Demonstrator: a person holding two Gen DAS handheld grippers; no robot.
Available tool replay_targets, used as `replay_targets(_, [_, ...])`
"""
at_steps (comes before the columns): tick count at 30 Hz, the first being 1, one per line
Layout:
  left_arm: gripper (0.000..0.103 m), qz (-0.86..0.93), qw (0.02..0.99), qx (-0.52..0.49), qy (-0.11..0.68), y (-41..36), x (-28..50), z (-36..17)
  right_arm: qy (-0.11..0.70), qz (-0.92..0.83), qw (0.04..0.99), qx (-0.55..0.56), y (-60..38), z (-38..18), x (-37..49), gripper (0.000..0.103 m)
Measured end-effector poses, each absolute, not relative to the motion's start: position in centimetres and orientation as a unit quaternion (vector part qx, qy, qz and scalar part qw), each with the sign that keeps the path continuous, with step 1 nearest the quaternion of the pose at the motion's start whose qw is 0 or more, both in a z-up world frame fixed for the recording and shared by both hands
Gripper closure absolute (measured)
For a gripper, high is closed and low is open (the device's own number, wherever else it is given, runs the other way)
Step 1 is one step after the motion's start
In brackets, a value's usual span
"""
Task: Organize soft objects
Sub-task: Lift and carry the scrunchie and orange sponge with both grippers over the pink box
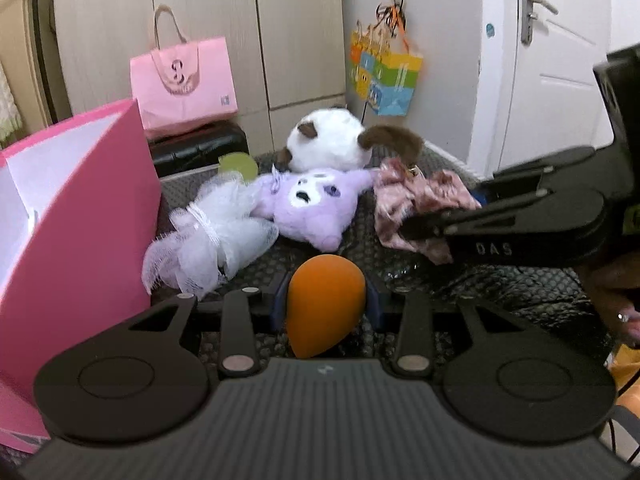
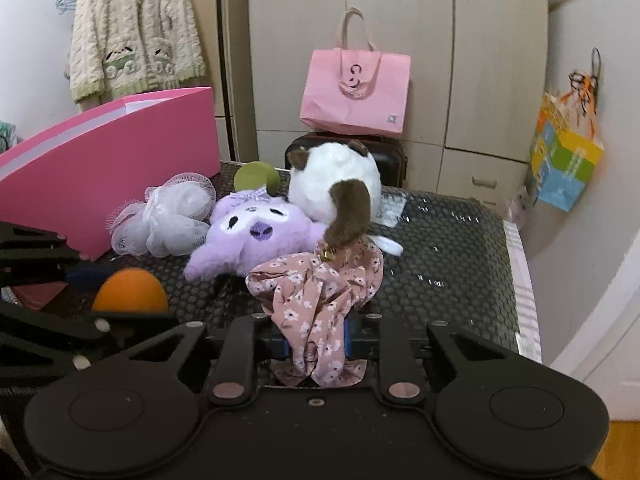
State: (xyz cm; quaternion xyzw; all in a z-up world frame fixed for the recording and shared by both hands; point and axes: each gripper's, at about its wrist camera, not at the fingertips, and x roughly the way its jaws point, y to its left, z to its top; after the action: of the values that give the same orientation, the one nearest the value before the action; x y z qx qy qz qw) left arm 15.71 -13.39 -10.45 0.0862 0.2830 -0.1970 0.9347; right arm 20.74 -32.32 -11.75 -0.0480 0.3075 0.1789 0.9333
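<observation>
Left gripper (image 1: pixel 326 308) clamps the orange sponge (image 1: pixel 326 304); right gripper (image 2: pixel 316 344) pinches the floral cloth (image 2: pixel 320 280); pink box (image 1: pixel 80 216) at ten o'clock, probably their destination.

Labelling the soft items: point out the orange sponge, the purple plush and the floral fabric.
orange sponge (image 1: pixel 326 304): left wrist view, on its rounded body between the pads.
purple plush (image 2: pixel 256 236): right wrist view, on its face near the nose.
floral fabric (image 2: pixel 320 280): right wrist view, on the bunched middle folds.
</observation>
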Motion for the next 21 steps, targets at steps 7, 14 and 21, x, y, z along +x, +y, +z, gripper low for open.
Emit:
replay_targets(7, [0.066, -0.239, 0.913, 0.039, 0.328, -12.4, 15.6, -10.3, 0.324, 0.173, 0.930, -0.021, -33.0, -11.5, 18.6, 0.079])
replay_targets(14, [0.066, -0.256, 0.902, 0.025, 0.347, -10.4, 14.4, -9.5, 0.362, 0.209, 0.908, 0.024, -33.6, -10.8, 16.8, 0.079])
replay_targets(21, [0.066, -0.282, 0.879, 0.029, 0.384, -8.5, 13.5, -8.5, 0.392, 0.265, 0.878, 0.063, -32.7, -10.0, 15.6, 0.078])
